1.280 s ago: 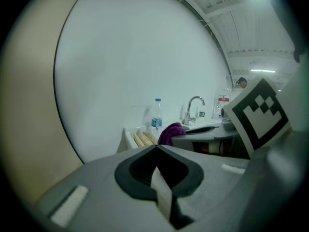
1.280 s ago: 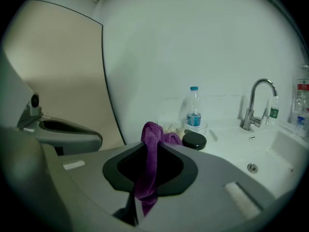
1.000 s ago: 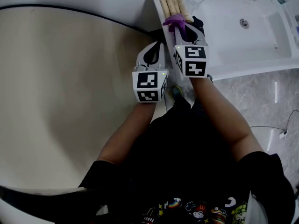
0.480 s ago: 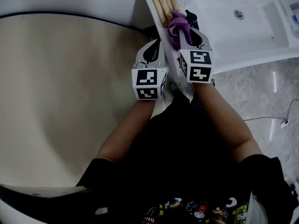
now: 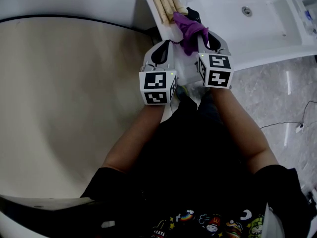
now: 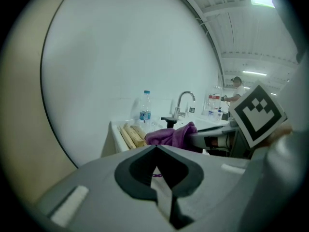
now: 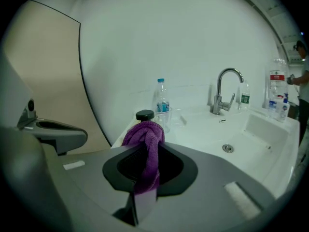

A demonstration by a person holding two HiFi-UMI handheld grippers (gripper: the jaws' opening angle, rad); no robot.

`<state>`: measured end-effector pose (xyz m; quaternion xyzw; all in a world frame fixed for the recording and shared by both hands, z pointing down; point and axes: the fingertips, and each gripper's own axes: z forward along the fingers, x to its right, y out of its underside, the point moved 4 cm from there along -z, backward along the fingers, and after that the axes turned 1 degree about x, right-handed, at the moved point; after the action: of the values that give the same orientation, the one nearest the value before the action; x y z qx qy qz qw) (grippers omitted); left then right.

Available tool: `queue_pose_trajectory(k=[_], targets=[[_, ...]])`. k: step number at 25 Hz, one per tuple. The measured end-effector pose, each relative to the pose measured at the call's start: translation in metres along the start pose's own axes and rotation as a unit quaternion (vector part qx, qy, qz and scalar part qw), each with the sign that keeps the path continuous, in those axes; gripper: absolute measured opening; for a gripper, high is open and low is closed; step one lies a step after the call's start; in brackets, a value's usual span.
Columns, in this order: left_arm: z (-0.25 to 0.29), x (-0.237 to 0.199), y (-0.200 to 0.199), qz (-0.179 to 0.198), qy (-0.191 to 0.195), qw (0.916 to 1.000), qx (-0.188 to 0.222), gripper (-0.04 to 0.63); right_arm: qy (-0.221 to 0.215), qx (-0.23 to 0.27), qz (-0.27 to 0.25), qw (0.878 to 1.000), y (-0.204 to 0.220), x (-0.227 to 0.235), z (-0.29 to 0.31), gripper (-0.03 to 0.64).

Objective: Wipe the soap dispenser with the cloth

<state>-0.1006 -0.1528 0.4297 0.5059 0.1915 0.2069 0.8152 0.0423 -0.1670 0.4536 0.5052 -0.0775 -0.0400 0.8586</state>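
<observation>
A purple cloth (image 5: 190,28) hangs bunched from my right gripper (image 5: 197,32), which is shut on it at the counter's front left corner. In the right gripper view the cloth (image 7: 145,141) drapes down between the jaws of that gripper (image 7: 145,180). Just beyond it, the soap dispenser's black pump top (image 7: 145,115) stands on the counter, its body hidden by the cloth. The dispenser (image 5: 194,14) sits just past the cloth in the head view. My left gripper (image 5: 165,47) hovers beside the counter's edge, left of the cloth, shut and holding nothing. It sees the cloth (image 6: 172,135) and the dispenser (image 6: 170,121) ahead.
Beige rolls (image 5: 164,1) lie at the counter's left end. A water bottle (image 7: 162,105) and a clear cup stand behind the dispenser. The faucet (image 7: 223,90) and the sink basin (image 5: 270,19) are to the right, with small bottles (image 7: 278,100) beyond. A curved beige wall lies left.
My right gripper has shifted a little right and away from the beige rolls with the cloth still in it. The left gripper has barely moved.
</observation>
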Motion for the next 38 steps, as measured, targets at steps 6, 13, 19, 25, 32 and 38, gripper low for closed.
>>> queue_pose_trajectory(k=[6,13,19,25,32,38], targets=[[-0.005,0.010,0.002,-0.006,-0.016,0.9998,-0.005,0.000,0.005,-0.010,-0.013,1.000,0.001,0.026,0.007,0.072],[-0.007,0.022,0.005,-0.008,-0.042,0.9990,-0.013,0.002,-0.004,-0.002,-0.031,1.000,-0.012,0.052,0.028,0.072],[-0.009,0.030,0.005,-0.013,-0.073,0.9971,-0.017,0.002,-0.019,0.007,-0.037,0.999,-0.031,0.070,0.047,0.072],[-0.008,0.031,-0.002,-0.019,-0.101,0.9945,-0.016,0.000,-0.037,0.021,-0.034,0.999,-0.051,0.075,0.061,0.072],[0.000,0.035,-0.005,-0.021,-0.104,0.9942,-0.014,0.002,-0.052,-0.010,-0.065,0.997,-0.028,0.076,0.062,0.072],[0.009,0.038,-0.005,-0.022,-0.090,0.9957,-0.012,0.001,-0.060,-0.033,-0.087,0.994,0.001,0.063,0.043,0.072]])
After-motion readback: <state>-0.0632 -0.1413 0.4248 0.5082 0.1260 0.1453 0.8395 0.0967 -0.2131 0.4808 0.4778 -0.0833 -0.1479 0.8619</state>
